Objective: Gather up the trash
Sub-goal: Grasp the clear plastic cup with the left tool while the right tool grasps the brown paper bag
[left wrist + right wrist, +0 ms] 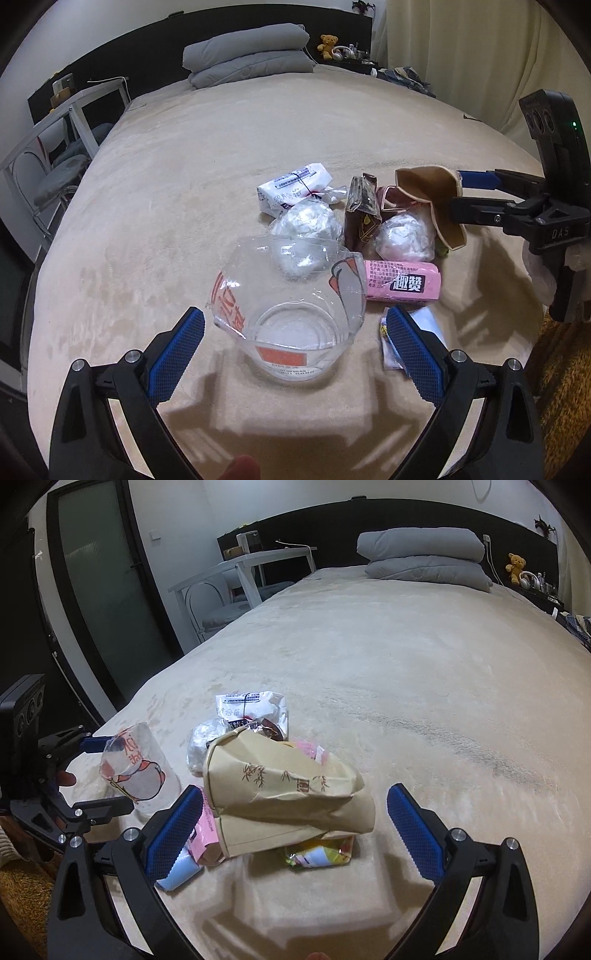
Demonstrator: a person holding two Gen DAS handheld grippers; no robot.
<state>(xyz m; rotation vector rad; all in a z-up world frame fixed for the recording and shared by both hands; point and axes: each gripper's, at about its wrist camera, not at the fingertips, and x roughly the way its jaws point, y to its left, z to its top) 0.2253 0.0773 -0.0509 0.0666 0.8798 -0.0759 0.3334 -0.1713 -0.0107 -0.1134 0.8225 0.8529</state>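
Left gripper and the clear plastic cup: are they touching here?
Apart. In the left wrist view the left gripper is open, bare blanket showing between each blue pad and the clear plastic cup.

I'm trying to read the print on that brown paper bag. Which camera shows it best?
The right wrist view: the paper bag lies broadside between the open right claw, its printed characters facing the camera. The left wrist view shows only its open mouth, seen end-on beside that claw, with no print visible.

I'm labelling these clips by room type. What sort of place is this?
A bedroom, most likely: the trash lies on a wide bed with folded grey bedding by the dark headboard, and a teddy bear sits beside it.
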